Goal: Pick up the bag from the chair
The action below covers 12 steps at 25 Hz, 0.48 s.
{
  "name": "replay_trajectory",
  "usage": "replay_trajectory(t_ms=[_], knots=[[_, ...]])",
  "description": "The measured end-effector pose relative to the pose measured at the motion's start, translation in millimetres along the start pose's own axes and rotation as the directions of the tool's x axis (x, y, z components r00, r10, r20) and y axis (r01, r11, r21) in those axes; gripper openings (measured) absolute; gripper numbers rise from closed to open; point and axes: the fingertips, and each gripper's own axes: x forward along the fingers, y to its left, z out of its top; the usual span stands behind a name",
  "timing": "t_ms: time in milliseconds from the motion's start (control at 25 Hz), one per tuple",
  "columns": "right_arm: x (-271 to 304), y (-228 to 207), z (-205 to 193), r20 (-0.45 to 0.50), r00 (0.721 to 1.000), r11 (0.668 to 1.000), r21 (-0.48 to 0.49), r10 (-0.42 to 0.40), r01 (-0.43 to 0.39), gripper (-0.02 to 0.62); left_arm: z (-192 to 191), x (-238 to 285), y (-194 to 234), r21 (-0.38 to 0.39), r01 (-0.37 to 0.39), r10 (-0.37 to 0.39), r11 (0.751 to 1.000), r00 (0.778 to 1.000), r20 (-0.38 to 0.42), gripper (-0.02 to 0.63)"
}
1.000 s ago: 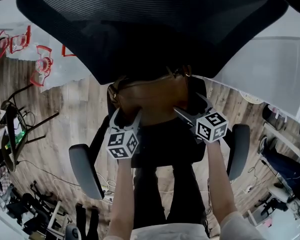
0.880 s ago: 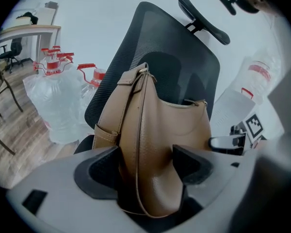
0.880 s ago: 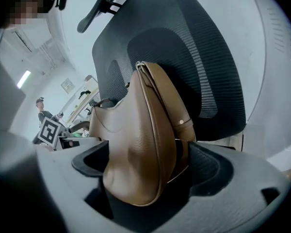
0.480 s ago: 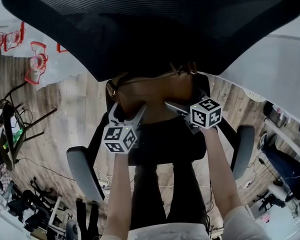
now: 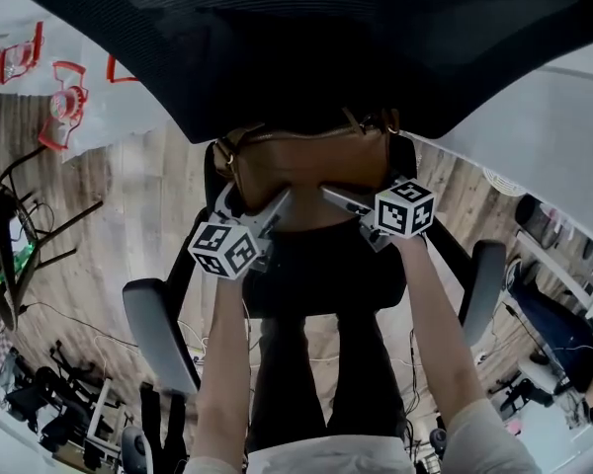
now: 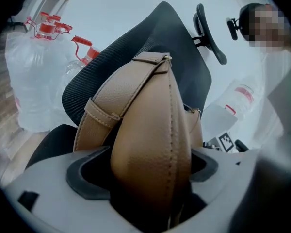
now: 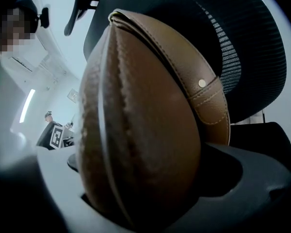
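A tan leather bag (image 5: 306, 166) lies on the black office chair's seat (image 5: 316, 275), against the mesh backrest (image 5: 306, 47). My left gripper (image 5: 255, 200) reaches around the bag's left end, my right gripper (image 5: 364, 188) around its right end. Both pairs of jaws have just been opening. In the left gripper view the bag (image 6: 150, 144) fills the space between the wide jaws of the left gripper (image 6: 143, 169), with a dark gap beside the left pad. In the right gripper view the bag (image 7: 136, 130) sits between the spread jaws of the right gripper (image 7: 150, 178), clear of the right pad.
The chair's armrests (image 5: 158, 334) (image 5: 486, 284) flank my forearms. Large clear water bottles with red handles (image 5: 59, 107) stand on the wooden floor at the left. My legs (image 5: 306, 383) are under the seat's front edge. Other chairs and cables lie around.
Both grippers have moved forward along the seat to the bag, and their jaws have spread wider. The bag's ends now sit between the jaws. The bag has not moved.
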Motion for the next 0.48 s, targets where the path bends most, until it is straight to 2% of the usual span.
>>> replay_trajectory(t_ms=[160,480], knots=[[-2,-1,2,0.025,1.000,1.000,-0.004,-0.005,0.005,0.575,2,-1,-1,0.008,-0.022,0.021,1.000,0.999,0.047,0.400],[-16,8,-4,0.063,0.998,1.000,0.015,-0.021,0.021,0.548,1,-8,-12,0.029,-0.009,0.008,1.000,1.000,0.024,0.399]])
